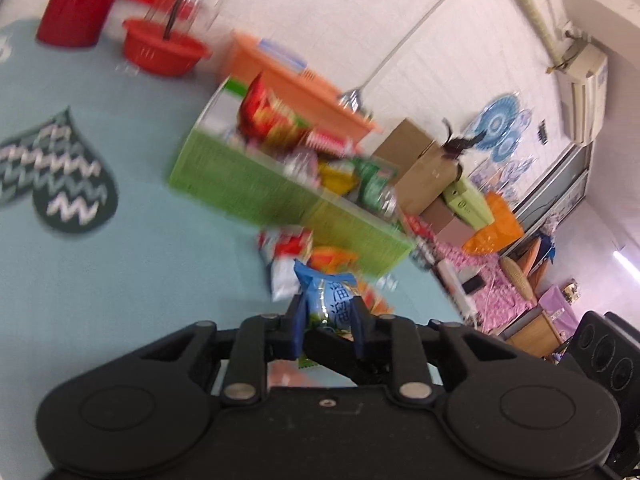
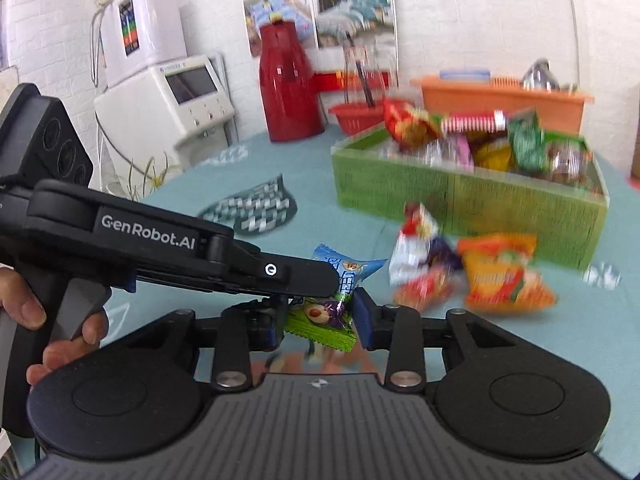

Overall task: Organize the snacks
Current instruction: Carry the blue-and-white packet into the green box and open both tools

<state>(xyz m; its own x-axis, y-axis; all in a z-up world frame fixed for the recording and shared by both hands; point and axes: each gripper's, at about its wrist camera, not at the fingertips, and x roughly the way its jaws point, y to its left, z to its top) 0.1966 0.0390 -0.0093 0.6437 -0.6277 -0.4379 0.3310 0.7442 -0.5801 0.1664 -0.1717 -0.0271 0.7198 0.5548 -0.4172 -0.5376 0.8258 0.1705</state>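
Note:
In the left wrist view my left gripper [image 1: 328, 312] is shut on a blue snack packet [image 1: 326, 292], held above the teal table. The right wrist view shows that gripper reaching in from the left with the blue packet [image 2: 356, 266] at its tip. Just below it, my right gripper [image 2: 320, 324] is shut on a green snack packet [image 2: 320, 322] with a nut picture; both pads touch its sides. Beyond stands a green box [image 2: 460, 196] [image 1: 256, 184] heaped with snacks. Loose packets lie in front of it: an orange one [image 2: 504, 276] and a white-red one [image 2: 412, 240].
A red thermos [image 2: 286, 92], a red basket [image 1: 164, 46] and an orange bin [image 2: 500, 100] stand behind the green box. A dark zigzag mat [image 1: 64, 172] lies on the table to the left. A hand [image 2: 68, 328] grips the left tool's handle. Cardboard boxes [image 1: 420, 168] sit beyond the table edge.

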